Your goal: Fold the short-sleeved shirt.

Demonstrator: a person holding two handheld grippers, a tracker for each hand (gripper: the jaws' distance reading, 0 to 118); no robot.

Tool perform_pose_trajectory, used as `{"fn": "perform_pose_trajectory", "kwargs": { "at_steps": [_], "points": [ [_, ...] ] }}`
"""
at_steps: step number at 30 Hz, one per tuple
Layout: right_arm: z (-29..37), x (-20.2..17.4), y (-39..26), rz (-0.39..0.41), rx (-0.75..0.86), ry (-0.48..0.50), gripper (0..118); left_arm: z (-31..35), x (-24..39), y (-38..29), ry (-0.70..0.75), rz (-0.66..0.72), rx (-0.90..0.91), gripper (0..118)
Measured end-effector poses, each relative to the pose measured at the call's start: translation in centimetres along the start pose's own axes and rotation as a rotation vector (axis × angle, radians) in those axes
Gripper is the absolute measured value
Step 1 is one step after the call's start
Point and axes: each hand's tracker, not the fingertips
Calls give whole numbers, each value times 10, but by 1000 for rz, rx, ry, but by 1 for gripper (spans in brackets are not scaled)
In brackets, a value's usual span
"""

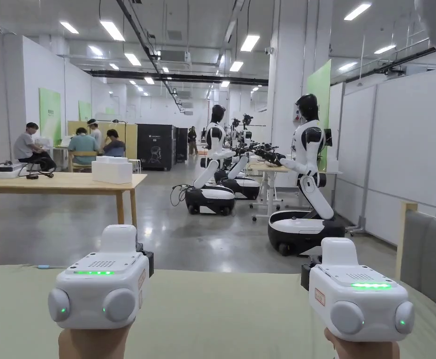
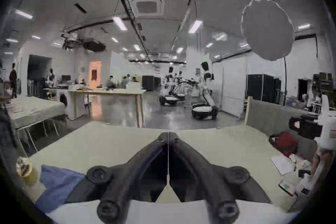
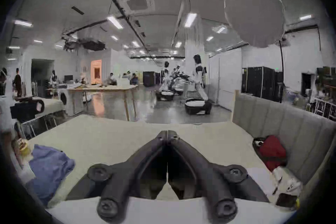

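A crumpled blue garment [image 2: 58, 184] lies at the left near corner of the pale green surface [image 2: 109, 144]; it is also in the right gripper view [image 3: 49, 166]. My left gripper [image 2: 168, 135] is held level above the surface, jaws shut with nothing between them. My right gripper [image 3: 168, 132] is held the same way, shut and empty, to the right of the left one. Both stand well off from the blue garment. In the head view a hand holds up each white housing, left [image 1: 100, 280] and right [image 1: 357, 294], and the jaws are hidden behind them.
A grey padded panel [image 3: 272, 115] borders the surface on the right, with a red bundle [image 3: 272, 151], papers [image 2: 283, 164] and a dark phone [image 3: 286, 199] along it. A yellow packet [image 2: 23, 168] lies by the blue garment. Beyond are a wooden table [image 1: 62, 183], humanoid robots [image 1: 306, 177] and seated people.
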Motion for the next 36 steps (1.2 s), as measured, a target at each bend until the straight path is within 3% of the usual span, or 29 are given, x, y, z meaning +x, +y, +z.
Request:
{"fn": "perform_pose_trajectory", "kwargs": {
  "at_steps": [4,10,12,15,20,25,26,27,28,29,30,34,36],
  "points": [
    [-4,-35,0,42,7,45,0,16,-26,-5,71,-34,-5,0],
    [-7,-158,-9,66,0,294,0,75,-128,-21,325,-59,-56,0],
    [-1,-202,-16,79,-7,403,0,65,-199,-32,424,-71,-105,0],
    [10,-252,-33,89,-42,526,0,109,-232,-50,500,-82,-269,0],
    [25,-283,-49,93,-58,603,0,107,-276,-103,435,60,-578,0],
    [18,-277,-61,119,-85,636,0,45,-273,-159,340,116,-735,0],
    [15,-272,-64,126,-91,632,0,30,-272,-169,332,138,-756,15],
    [13,-268,-67,132,-98,631,0,18,-271,-176,316,156,-786,71],
    [11,-265,-70,138,-108,627,0,3,-271,-186,303,174,-823,112],
    [8,-262,-72,149,-120,617,0,-10,-269,-199,291,185,-887,117],
    [5,-256,-76,159,-128,605,0,-18,-261,-210,272,160,-815,113],
    [-9,-242,-88,167,-162,565,0,-51,-282,-264,306,131,-943,113],
    [-17,-238,-95,171,-181,546,0,-43,-258,-243,328,114,-997,112]
  ]
}}
